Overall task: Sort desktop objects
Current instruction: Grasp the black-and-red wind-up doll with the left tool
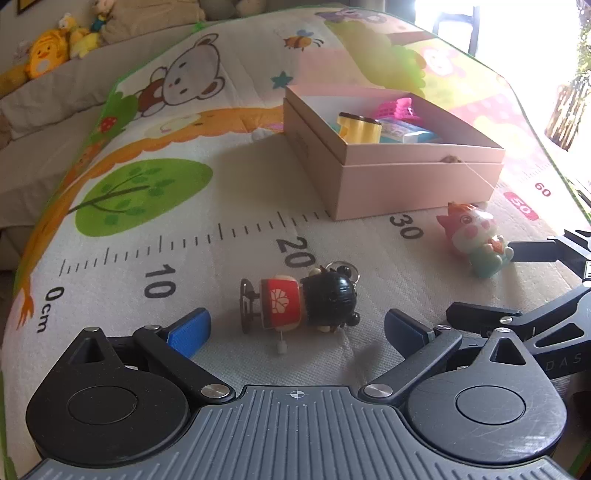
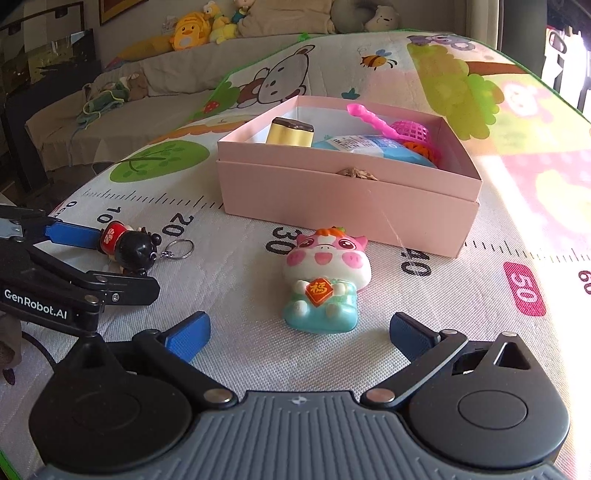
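Observation:
A black-haired doll keychain in red (image 1: 299, 304) lies on the play mat between the open fingers of my left gripper (image 1: 297, 332); it also shows in the right wrist view (image 2: 127, 249). A pink-and-white cow squishy toy (image 2: 325, 280) lies on the mat between the open fingers of my right gripper (image 2: 299, 334); it also shows in the left wrist view (image 1: 474, 238). Neither gripper touches its toy. A pink open box (image 2: 347, 206) behind holds a yellow cylinder (image 2: 291, 134), a blue packet and pink plastic toys.
The cartoon play mat (image 1: 155, 206) with a printed ruler covers the surface. A sofa with plush toys (image 2: 192, 31) stands behind it. The left gripper's body (image 2: 55, 291) shows at the left of the right wrist view.

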`<state>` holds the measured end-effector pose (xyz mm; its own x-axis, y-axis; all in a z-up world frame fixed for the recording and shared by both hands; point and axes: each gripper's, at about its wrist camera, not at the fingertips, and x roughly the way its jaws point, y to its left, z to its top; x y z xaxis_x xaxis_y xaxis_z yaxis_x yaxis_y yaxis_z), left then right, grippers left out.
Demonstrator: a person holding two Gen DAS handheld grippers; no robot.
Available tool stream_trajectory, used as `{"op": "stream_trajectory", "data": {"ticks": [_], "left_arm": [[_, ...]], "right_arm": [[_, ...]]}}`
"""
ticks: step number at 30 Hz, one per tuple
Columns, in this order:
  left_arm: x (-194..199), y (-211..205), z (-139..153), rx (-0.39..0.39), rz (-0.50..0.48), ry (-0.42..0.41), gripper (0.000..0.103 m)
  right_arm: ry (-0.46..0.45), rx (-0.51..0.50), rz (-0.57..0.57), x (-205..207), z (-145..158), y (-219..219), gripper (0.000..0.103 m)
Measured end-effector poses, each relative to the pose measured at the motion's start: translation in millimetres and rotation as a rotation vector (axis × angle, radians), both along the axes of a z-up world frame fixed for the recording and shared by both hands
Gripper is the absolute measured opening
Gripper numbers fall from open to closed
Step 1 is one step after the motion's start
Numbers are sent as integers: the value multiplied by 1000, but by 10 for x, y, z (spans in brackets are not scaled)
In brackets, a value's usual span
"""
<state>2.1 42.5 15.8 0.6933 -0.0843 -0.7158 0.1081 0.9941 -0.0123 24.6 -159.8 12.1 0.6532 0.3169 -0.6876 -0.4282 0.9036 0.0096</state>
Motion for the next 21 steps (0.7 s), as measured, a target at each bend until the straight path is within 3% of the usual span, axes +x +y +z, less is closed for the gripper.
{"op": "stream_trajectory", "data": {"ticks": [3, 10, 21], "left_arm": [[-44, 37, 11, 50, 22, -36, 103], [63, 70, -13, 60, 27, -26, 103], [109, -18, 47, -71, 19, 6, 103]], "right_arm": [[-3, -10, -3, -20, 2, 6, 103], [-6, -8, -5, -71, 0, -14, 103], [-6, -9, -5, -73, -3, -17, 103]]}}
